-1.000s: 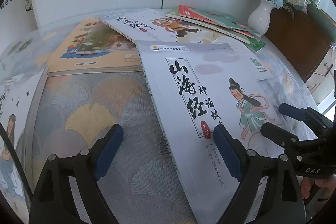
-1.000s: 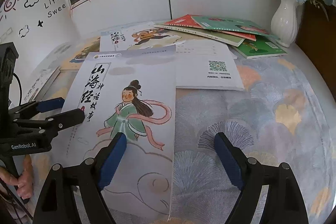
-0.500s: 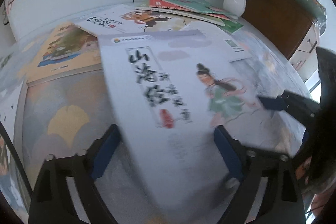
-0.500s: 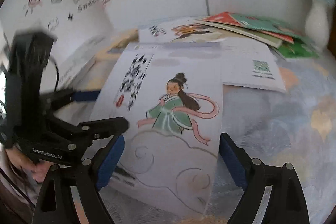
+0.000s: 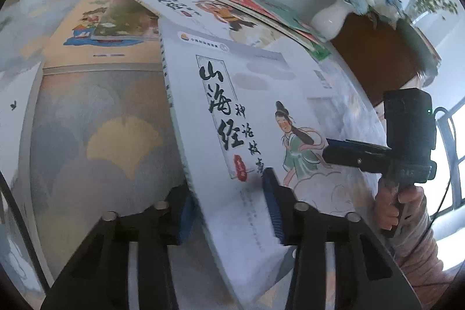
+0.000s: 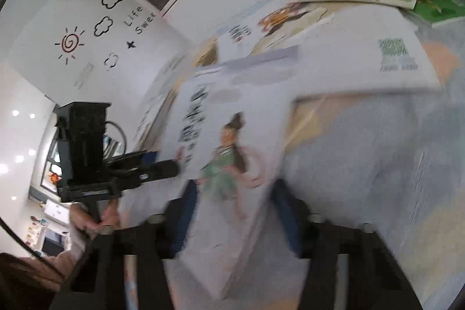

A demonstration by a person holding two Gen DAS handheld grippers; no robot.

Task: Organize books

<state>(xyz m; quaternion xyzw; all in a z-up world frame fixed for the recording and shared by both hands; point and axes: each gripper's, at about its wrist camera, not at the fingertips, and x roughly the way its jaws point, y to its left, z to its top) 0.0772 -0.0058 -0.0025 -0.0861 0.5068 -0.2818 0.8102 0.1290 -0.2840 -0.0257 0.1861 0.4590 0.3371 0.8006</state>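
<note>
1. White book lies centre frame in the left wrist view, long axis running from the near bottom edge up toward the book pile at upper centre.
2. Left gripper closing on its near spine corner, pads pressing the cover.
3. Right gripper closing over the near right edge; view blurred, contact looks made.
4. Both hands equally near; open cloth at left gives clear room.

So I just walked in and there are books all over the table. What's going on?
A person is tidying books with a handheld gripper in each hand. Both the left gripper and the right gripper are closing on the white storybook, its near end raised off the patterned tablecloth. Other books lie scattered by the vase.
</note>
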